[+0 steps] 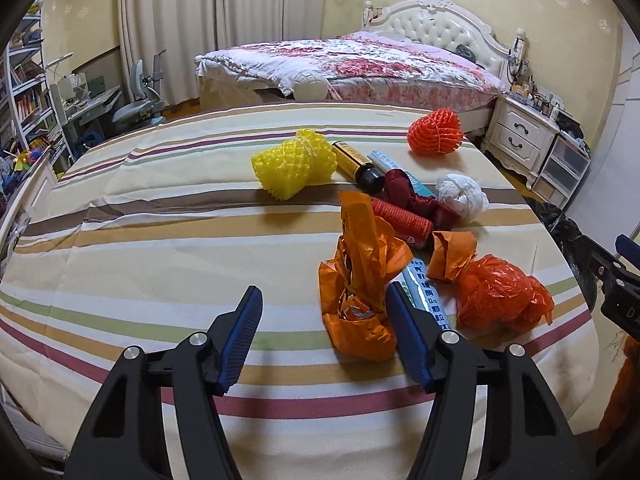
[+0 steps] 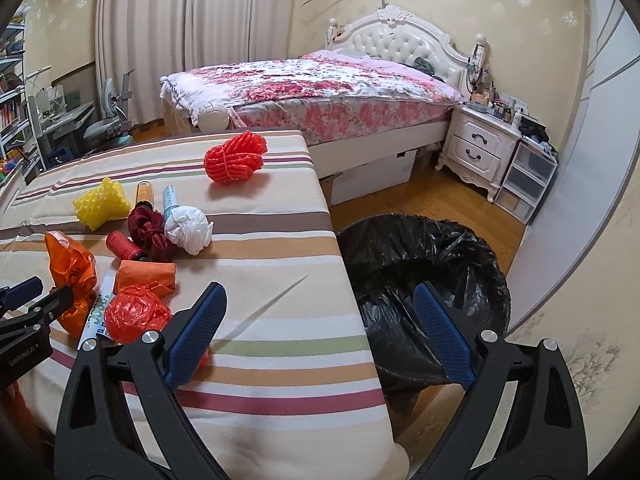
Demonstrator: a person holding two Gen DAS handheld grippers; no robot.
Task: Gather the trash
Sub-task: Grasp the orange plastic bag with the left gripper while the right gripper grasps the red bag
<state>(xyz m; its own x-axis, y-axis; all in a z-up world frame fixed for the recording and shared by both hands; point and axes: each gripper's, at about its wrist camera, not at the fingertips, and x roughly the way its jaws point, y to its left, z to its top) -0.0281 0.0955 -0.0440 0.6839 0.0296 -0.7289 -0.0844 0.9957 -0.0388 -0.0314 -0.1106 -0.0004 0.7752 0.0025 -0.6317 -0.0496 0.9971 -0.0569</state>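
Only the right wrist view shows the black-lined bin (image 2: 424, 280) beside the striped surface (image 2: 260, 240). The orange bag (image 1: 360, 300) stands upright, long axis vertical, on the surface between the left gripper's (image 1: 324, 336) part-open jaws, its right pad touching. The right gripper (image 2: 320, 336) gapes empty.

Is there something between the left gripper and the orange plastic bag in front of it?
No, nothing visible. The orange plastic bag lies directly ahead of the left gripper, against the inner side of its right finger; only bare striped cloth lies elsewhere between the jaws.
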